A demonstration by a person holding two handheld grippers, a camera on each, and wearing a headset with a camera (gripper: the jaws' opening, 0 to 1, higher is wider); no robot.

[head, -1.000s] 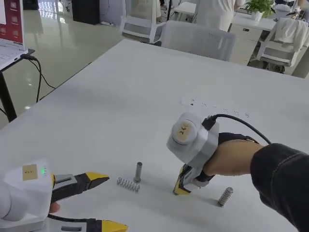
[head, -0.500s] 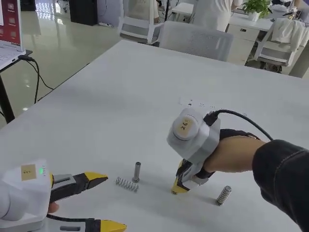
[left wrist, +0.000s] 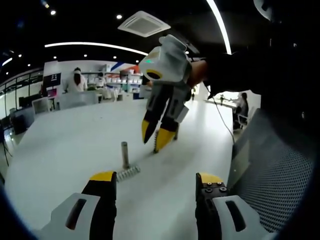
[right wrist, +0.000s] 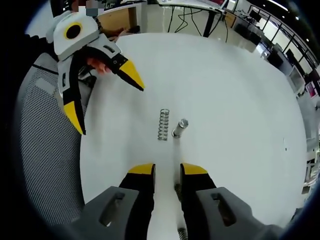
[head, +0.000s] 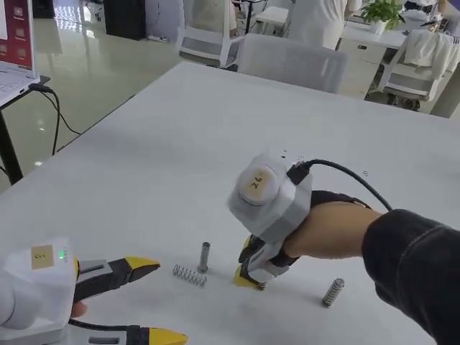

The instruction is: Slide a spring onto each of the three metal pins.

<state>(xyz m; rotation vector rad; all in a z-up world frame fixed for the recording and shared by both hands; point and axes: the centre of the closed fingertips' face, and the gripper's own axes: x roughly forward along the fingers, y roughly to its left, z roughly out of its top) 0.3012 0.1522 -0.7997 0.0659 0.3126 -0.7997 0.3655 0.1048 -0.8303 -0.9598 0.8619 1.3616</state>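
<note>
Jaws of the left gripper (head: 167, 300) (left wrist: 156, 177) stand wide apart with nothing between them, low at the near edge of the white table (head: 180, 144), pointing toward the work. Just past their yellow tips a loose spring (head: 190, 274) (left wrist: 128, 173) (right wrist: 163, 124) lies flat on the tabletop. It is just beside the foot of an upright metal pin (head: 204, 257) (left wrist: 124, 154) (right wrist: 179, 128), which is bare, and whether the two touch cannot be told.

Next to the pin, on its right in the head view, the right gripper (head: 248, 279) (right wrist: 167, 170) (left wrist: 154, 139) points steeply down with its tips at or just above the table. Its jaws are parted by only a narrow gap, through which the tabletop shows. Something small and dark sits in that gap in the right gripper view; what it is, and whether it is gripped, cannot be told. A hand (head: 330, 230) in a dark sleeve (head: 417, 266) holds this gripper, and a black cable (head: 352, 176) runs off behind it.

Further right a second spring (head: 333, 292) stands tilted on the table, well apart from the first; whether a pin is inside it cannot be told.

Beyond the far table edge is a grey chair (head: 295, 61), and at the far left a laptop (head: 14, 43).
</note>
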